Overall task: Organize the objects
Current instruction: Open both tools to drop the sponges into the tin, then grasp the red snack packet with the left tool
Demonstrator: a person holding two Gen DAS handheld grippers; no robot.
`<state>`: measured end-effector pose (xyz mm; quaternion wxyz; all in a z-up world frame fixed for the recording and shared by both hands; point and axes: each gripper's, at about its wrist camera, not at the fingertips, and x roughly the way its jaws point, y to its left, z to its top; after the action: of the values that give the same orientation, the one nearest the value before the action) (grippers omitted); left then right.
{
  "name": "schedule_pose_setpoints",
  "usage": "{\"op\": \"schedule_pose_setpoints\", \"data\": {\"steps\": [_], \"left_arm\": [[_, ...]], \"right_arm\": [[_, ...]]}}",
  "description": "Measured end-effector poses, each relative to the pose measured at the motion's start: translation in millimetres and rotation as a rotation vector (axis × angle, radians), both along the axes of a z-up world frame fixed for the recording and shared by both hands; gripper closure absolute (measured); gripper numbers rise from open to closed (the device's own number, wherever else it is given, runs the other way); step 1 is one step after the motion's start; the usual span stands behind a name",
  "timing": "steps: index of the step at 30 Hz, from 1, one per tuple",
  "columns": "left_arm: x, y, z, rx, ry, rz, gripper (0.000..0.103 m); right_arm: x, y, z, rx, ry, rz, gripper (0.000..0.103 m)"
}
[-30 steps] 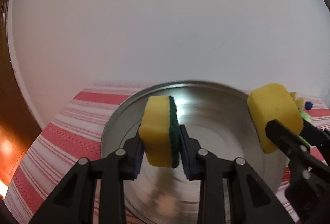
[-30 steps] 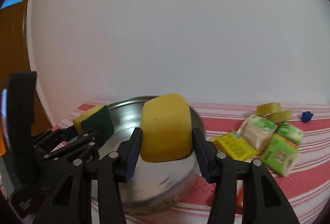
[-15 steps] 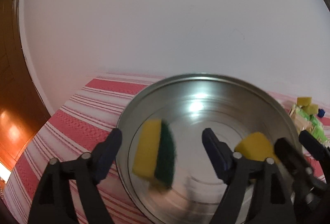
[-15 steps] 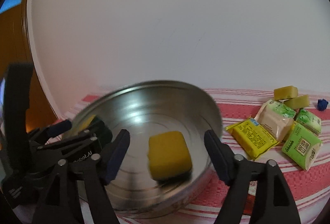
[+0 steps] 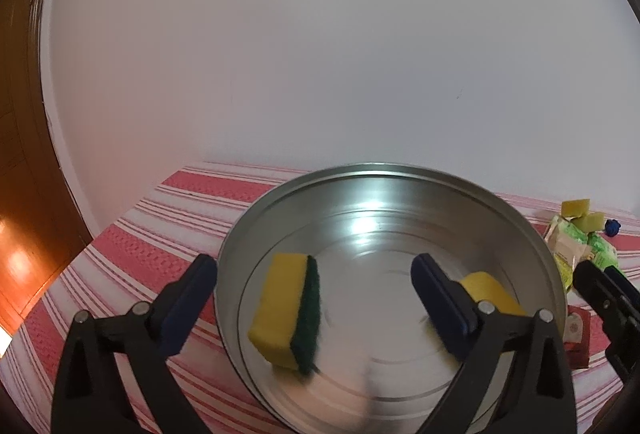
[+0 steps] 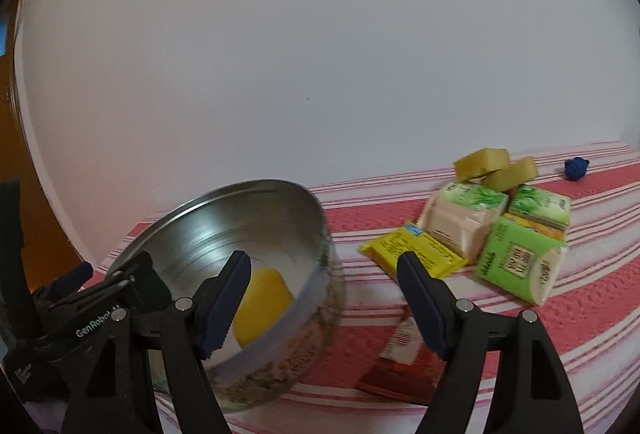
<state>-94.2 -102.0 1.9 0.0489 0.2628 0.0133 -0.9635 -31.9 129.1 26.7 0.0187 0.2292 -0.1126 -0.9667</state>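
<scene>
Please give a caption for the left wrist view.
Open left hand-held gripper above a round metal tin holding two yellow sponges.

Words you can read
"GenRobot.AI" is on the left gripper (image 6: 100, 286); the packet words are too blurry.

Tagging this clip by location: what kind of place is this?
Probably a home, at a table against a plain white wall: a red-and-white striped tablecloth, a wooden door at the left, and sponges beside small packets.
</scene>
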Motion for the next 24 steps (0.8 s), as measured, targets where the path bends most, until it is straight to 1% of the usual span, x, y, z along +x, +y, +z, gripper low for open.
{"op": "schedule_pose_setpoints", "data": {"steps": [3,6,8,11,17,24], "left_arm": [[6,8,4,-0.014,0.018,0.004,0.004],[12,17,5,-0.043,0.054,-0.007,0.004],[14,21,6,-0.049,0.062,-0.014,0.004],[19,29,6,-0.045,0.067,-0.027,0.004],[38,49,12,-0.043,0.095,-0.076,0.004],[50,78,14,-0.037,0.106,-0.142,0.004]], "right_arm": [[7,2,1,0.018,0.009,-0.025,0.025],[13,15,1,0.026,0.007,-0.054,0.025],[15,24,0,0.027,0.001,-0.076,0.025],[21,40,1,0.032,-0.001,-0.103,0.025],[32,73,0,0.076,-0.007,-0.164,0.025],[43,102,1,0.077,-0.014,-0.214,0.025]]}}
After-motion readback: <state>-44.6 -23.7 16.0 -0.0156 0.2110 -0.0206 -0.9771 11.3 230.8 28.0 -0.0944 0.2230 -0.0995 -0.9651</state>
